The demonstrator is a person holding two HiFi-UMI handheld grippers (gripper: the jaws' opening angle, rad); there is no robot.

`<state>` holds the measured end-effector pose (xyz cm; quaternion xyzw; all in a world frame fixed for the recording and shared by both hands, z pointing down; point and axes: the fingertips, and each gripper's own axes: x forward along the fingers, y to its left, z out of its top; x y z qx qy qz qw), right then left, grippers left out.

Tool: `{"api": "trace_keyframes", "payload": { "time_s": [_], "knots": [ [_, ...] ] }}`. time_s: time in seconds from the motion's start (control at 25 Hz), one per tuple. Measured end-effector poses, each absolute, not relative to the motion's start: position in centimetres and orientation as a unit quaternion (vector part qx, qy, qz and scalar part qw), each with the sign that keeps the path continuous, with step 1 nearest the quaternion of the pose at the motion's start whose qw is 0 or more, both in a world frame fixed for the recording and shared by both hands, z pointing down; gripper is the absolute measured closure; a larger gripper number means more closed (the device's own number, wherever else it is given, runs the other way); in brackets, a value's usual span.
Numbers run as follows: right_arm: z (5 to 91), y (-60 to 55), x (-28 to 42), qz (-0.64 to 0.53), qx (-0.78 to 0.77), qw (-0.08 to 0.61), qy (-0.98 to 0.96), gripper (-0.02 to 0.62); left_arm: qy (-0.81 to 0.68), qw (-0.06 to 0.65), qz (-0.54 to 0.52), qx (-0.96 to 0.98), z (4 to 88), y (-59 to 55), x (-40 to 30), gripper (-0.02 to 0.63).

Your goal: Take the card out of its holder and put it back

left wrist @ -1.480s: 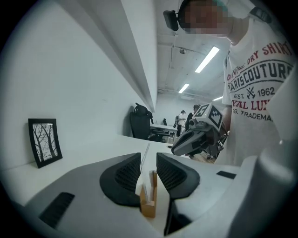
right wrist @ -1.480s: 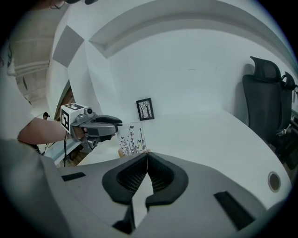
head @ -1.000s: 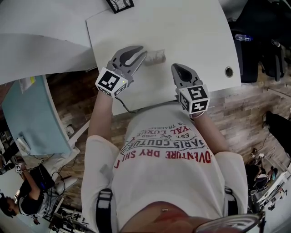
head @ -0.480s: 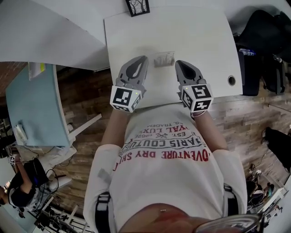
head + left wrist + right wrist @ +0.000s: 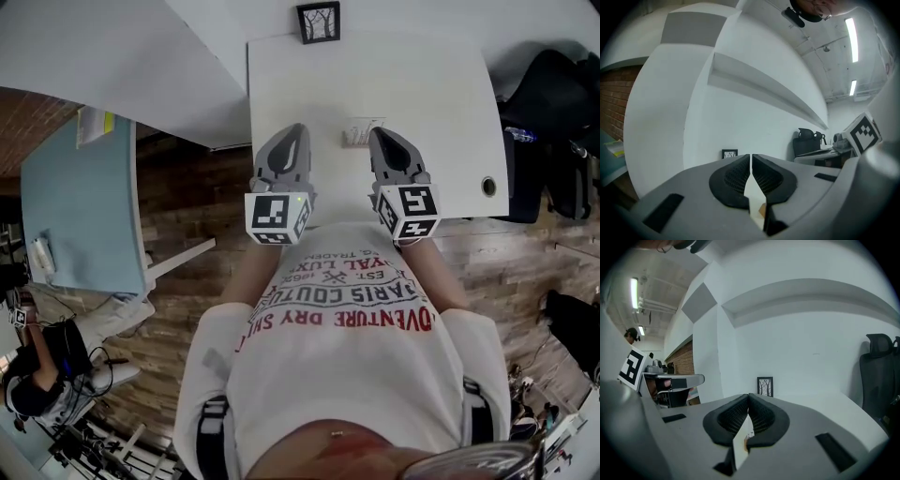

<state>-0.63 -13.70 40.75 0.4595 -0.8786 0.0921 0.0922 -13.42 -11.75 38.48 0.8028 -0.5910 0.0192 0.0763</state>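
Note:
The card holder [image 5: 364, 131], a small pale stand with a card in it, sits on the white table [image 5: 441, 94] a little in from the near edge. My left gripper [image 5: 293, 133] hovers to its left, a clear gap away, with jaws pressed together and empty. My right gripper [image 5: 381, 137] is just right of the holder, very close to it, also shut and empty. In the left gripper view the gripper [image 5: 751, 157] shows black pads touching; the right gripper view shows the gripper [image 5: 748, 396] the same way. The holder is not plainly visible in either gripper view.
A small black picture frame [image 5: 318, 21] stands at the table's far edge, also seen as the frame [image 5: 729, 153] and the frame [image 5: 764, 386]. A cable hole [image 5: 488, 186] is at the table's near right corner. A black chair [image 5: 562, 103] stands right, a light blue desk [image 5: 75, 206] left.
The head view has shifted, so the table sits further right. My right gripper has closed in beside the holder. My left gripper has drawn away from it toward the near edge.

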Motion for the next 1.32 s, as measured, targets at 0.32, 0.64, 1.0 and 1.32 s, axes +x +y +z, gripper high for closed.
{"api": "trace_keyframes", "payload": {
  "time_s": [0.32,0.64,1.0,1.32],
  "knots": [
    [41.1,-13.7,-1.3,0.079,0.468,0.118,-0.872,0.571,-0.595,0.081,0.016,0.8,38.5,-11.5,-14.1,0.568],
    [41.4,-12.7,-1.9,0.074,0.461,0.133,-0.874,0.571,-0.594,0.09,0.016,0.799,39.1,-11.2,-14.5,0.568],
    [42.5,-11.7,-1.9,0.079,0.458,0.16,-0.871,0.571,-0.581,0.106,0.017,0.807,39.8,-10.6,-13.8,0.568],
    [42.7,-11.3,-2.3,0.077,0.457,0.167,-0.87,0.571,-0.584,0.118,0.022,0.803,40.4,-10.6,-14.4,0.568]
  ]
}}
